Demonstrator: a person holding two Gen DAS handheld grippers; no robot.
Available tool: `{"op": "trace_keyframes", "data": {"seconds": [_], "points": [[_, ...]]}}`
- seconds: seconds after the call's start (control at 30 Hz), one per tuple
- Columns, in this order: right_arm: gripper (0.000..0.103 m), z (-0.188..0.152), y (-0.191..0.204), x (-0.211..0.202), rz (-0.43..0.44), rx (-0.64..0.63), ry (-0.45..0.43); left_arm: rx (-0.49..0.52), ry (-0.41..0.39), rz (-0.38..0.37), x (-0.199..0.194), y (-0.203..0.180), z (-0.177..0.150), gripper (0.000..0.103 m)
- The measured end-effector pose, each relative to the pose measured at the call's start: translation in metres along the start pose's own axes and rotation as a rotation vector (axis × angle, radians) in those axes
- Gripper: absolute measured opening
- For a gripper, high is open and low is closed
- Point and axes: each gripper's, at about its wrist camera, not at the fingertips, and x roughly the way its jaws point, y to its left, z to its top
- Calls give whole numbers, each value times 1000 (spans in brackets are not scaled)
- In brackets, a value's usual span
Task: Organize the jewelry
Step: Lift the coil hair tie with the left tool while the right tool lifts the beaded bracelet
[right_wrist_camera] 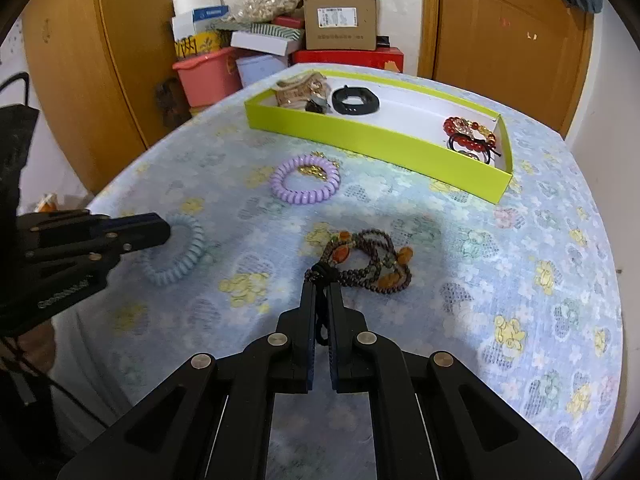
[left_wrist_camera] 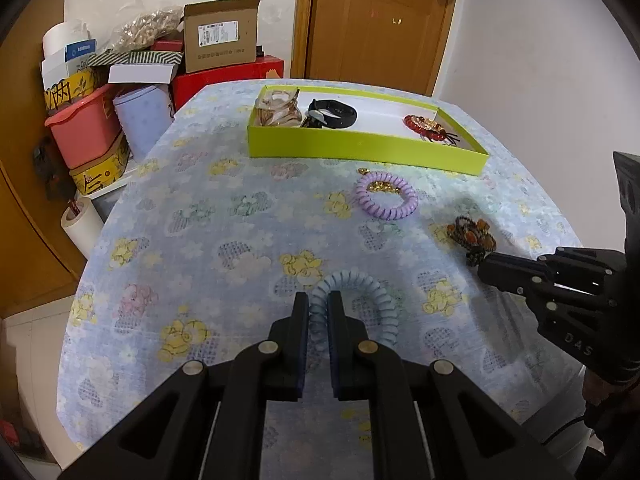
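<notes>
My left gripper [left_wrist_camera: 318, 298] is shut on a light blue spiral hair tie [left_wrist_camera: 360, 292] lying on the table; it also shows in the right wrist view [right_wrist_camera: 176, 252]. My right gripper [right_wrist_camera: 322, 287] is shut on the cord of a dark brown bead bracelet with orange stones [right_wrist_camera: 368, 260], which also shows in the left wrist view [left_wrist_camera: 472, 238]. A purple spiral hair tie [left_wrist_camera: 387, 196] with a gold chain [left_wrist_camera: 380, 187] inside it lies nearer the lime green tray [left_wrist_camera: 360, 148]. The tray holds a black band [left_wrist_camera: 334, 114], red beads [left_wrist_camera: 426, 126] and pale clips [left_wrist_camera: 278, 110].
The table wears a pale blue flowered cloth [left_wrist_camera: 224, 240]. Left of the table's far end stand stacked boxes: a cardboard box [left_wrist_camera: 220, 38], a red box [left_wrist_camera: 224, 78], a pink bin [left_wrist_camera: 86, 128]. A brown door [left_wrist_camera: 376, 24] is behind the table.
</notes>
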Motion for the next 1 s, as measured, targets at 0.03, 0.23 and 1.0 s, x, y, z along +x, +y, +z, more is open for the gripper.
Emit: {"op": "trace_keyframes", "data": {"seconds": [0.03,0.23,1.0], "points": [[5,0,-1,-3,11,7,-6,1,-2,-1,-1,-1,1,9],[5,8,-12,-29,66,70,-67,4,-21,-21,-11,-6,7,9],[5,33,-47,-77,85,141,-211,48,-87,-78,-24,-30,51,9]]}}
